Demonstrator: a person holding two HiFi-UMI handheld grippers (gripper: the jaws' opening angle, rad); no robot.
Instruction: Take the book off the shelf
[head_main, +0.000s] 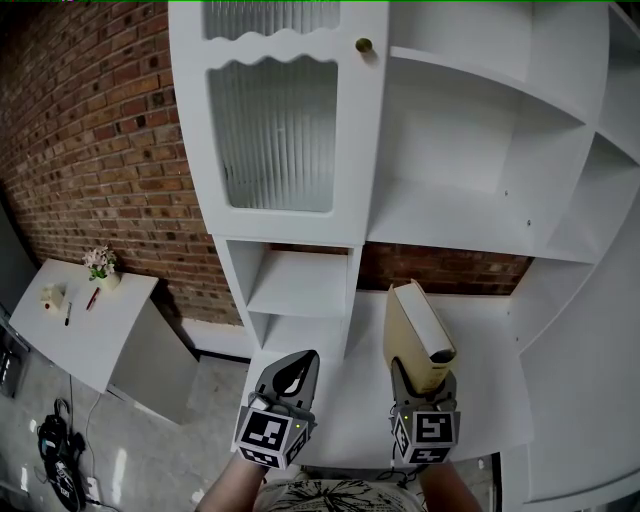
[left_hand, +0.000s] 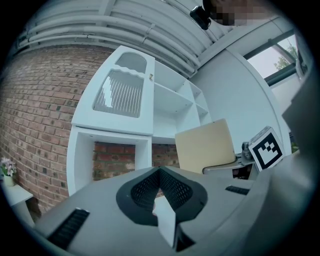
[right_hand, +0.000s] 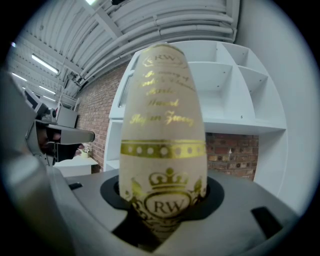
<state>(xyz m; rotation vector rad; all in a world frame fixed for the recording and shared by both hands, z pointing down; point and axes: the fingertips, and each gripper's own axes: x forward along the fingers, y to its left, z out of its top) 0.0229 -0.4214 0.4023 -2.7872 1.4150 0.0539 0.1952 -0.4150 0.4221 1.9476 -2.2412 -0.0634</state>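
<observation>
Book (head_main: 418, 335), cream with gilt-lettered spine: upright, lower end pinched between the jaws of the right gripper (head_main: 423, 385), held in front of the white shelf unit (head_main: 470, 215); left gripper (head_main: 290, 375) alongside: jaws pressed together, nothing between them.

The book (right_hand: 164, 150) is showing a cream spine with gold lettering, a gold dotted band and a gold crown. The shelf (head_main: 480, 215) is gleaming plain white, its door (head_main: 275, 135) carrying ribbed glass. Behind the shelf, the brick wall (head_main: 90, 150) is running red-brown with pale joints. In front of the shelf, the grey left gripper (head_main: 300, 362) and right gripper (head_main: 422, 378) are wearing black-and-white square-patterned cubes.
</observation>
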